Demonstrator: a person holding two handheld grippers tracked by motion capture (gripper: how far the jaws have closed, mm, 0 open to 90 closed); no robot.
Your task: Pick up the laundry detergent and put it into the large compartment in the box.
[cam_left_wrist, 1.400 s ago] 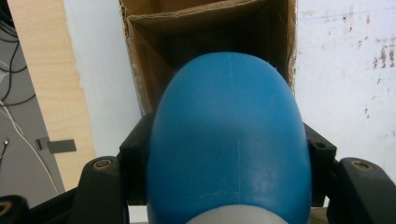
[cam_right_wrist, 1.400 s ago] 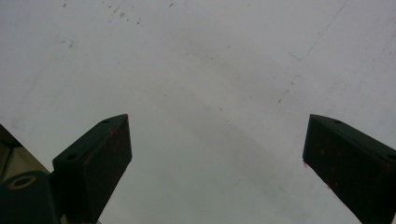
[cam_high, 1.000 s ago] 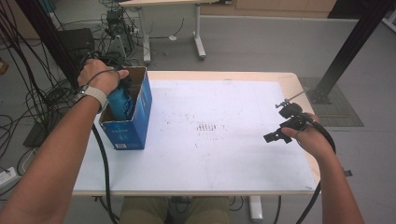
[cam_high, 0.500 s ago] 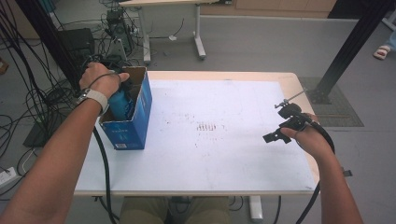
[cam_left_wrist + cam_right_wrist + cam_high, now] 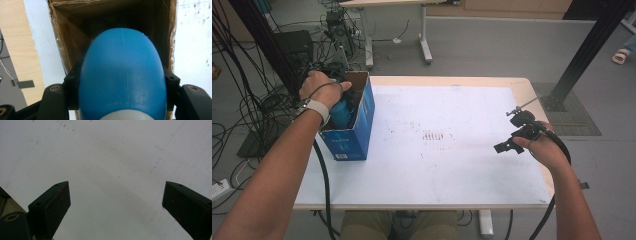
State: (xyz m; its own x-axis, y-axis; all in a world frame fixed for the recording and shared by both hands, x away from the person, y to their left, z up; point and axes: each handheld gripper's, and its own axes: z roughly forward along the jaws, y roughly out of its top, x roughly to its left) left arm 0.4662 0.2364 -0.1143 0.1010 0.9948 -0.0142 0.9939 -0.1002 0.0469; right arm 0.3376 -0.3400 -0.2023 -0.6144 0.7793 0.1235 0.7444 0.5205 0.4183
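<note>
Altogether there are two grippers, one cardboard box (image 5: 353, 131) and one blue rounded object (image 5: 122, 75) on one white-topped table (image 5: 452, 165). The blue-sided box stands open at the table's left edge, and the left gripper (image 5: 122, 82) reaches down into its mouth — its jaws are clenched on either flank of the blue object, which sits inside the brown walls. What that object is cannot be made out; its lower end is cut off by the frame, showing just a pale band. From above, the left hand (image 5: 323, 89) covers most of that gripper. The right gripper (image 5: 517, 137) hovers above the table near its right edge, jaws spread wide with nothing between them. Compared with a second ago, the left hand sits slightly farther back over the box; the right hand has not moved.
</note>
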